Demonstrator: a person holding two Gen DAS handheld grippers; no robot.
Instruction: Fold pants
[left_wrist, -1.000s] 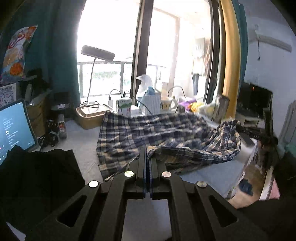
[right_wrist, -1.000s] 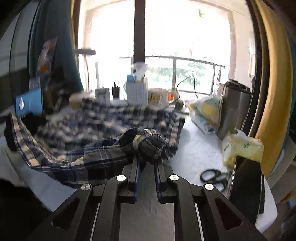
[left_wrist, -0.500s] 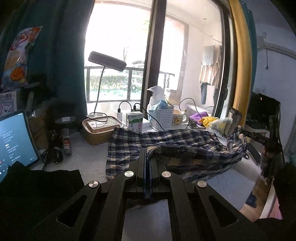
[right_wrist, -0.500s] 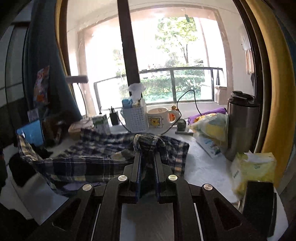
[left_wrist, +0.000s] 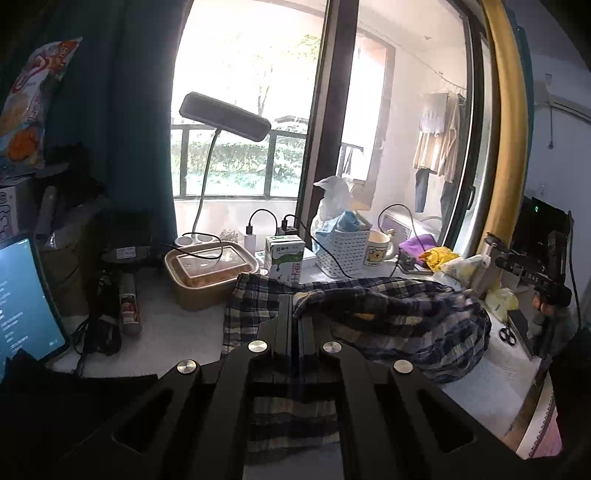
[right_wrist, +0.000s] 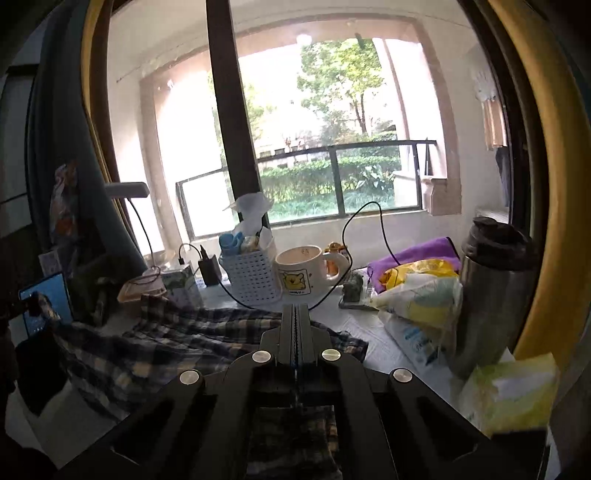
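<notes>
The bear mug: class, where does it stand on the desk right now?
In the right wrist view the bear mug stands at the back of the desk, just right of the white basket, behind the plaid pants.

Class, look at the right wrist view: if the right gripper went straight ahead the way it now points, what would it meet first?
Probably the black cable lying just beyond the right gripper, then the bear mug behind it. Depth is unclear, and the gripper is shut on the plaid pants.

Both my tongs closed.
My left gripper (left_wrist: 294, 306) and right gripper (right_wrist: 295, 314) have their jaws pressed together, pointing forward.
</notes>
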